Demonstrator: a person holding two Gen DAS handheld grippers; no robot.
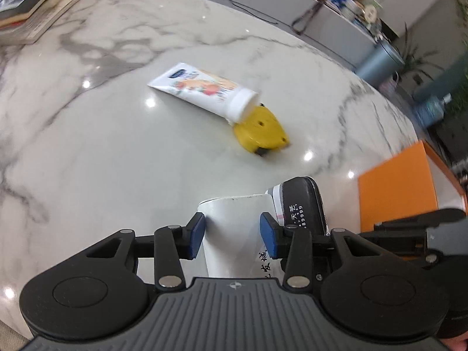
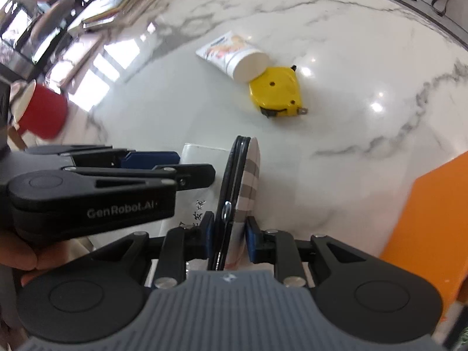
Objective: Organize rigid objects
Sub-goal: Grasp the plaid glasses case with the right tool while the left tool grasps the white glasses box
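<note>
My left gripper [image 1: 232, 234] is shut on a white box with black characters [image 1: 234, 234], held above the marble table [image 1: 102, 146]. My right gripper [image 2: 228, 238] is shut on a round zippered case, black on one side and plaid on the other [image 2: 239, 181]; the case also shows in the left wrist view [image 1: 301, 204], right beside the white box [image 2: 201, 158]. Farther out a white tube [image 1: 201, 87] lies with its cap against a yellow tape measure [image 1: 260, 130]. Both also show in the right wrist view, the tube [image 2: 234, 52] and the tape measure [image 2: 276, 92].
An orange box [image 1: 397, 187] stands at the right table edge, also in the right wrist view [image 2: 435, 204]. Stacked books [image 1: 35, 5] lie at the far left. A red cup [image 2: 41, 114] sits left. A grey sofa and shelf lie beyond the table.
</note>
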